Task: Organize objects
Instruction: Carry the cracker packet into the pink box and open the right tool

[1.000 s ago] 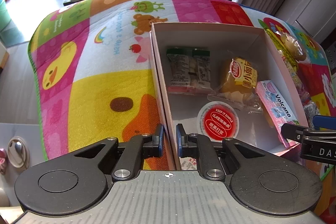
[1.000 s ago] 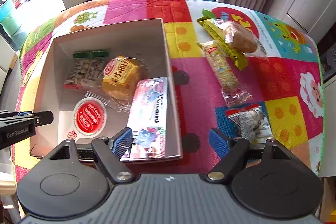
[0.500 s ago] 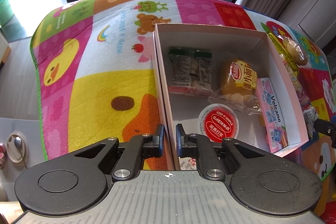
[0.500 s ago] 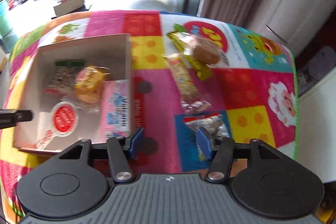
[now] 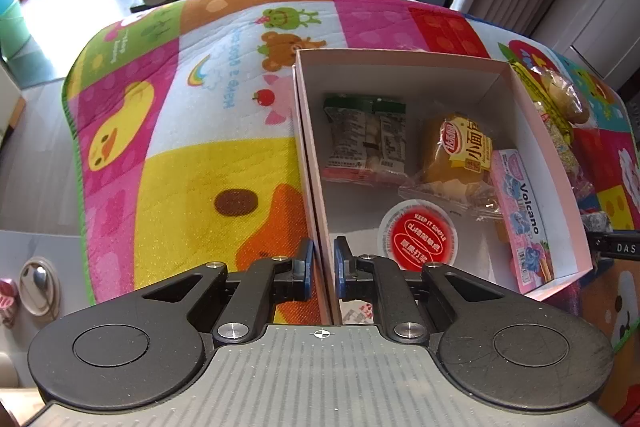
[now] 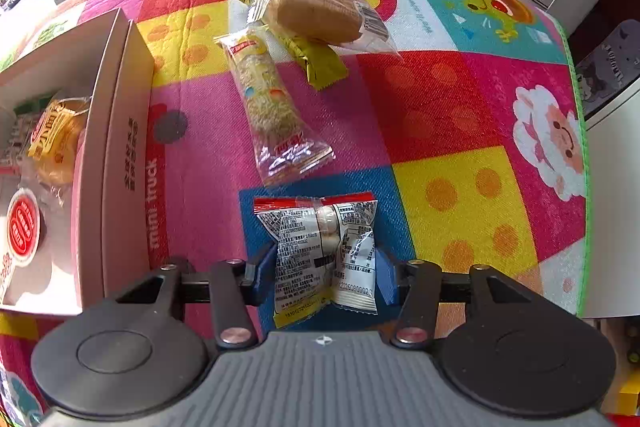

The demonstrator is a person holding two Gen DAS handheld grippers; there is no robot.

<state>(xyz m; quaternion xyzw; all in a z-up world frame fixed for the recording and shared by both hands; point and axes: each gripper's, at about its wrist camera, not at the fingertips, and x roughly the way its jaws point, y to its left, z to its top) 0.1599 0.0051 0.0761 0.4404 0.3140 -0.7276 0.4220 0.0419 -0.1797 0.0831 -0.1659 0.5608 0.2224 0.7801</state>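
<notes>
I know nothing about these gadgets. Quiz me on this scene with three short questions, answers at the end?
1. True or false: the left gripper pinches the wall of the box.
2. Which packet lies between the open fingers of the right gripper?
3. How many snacks lie in the box: A three, B five, C seven?

Key: 1 true. 2 the silver packet with a red top. 3 B.

matt pink-and-white cardboard box (image 5: 400, 67), smooth walls. soft, woven-looking printed mat (image 6: 440, 107) under it. crinkly glossy plastic on the silver snack packet (image 6: 320, 247) and clear film on the bread roll (image 6: 316, 11). matt black plastic right gripper (image 6: 326, 273) with shiny metal screws.
</notes>
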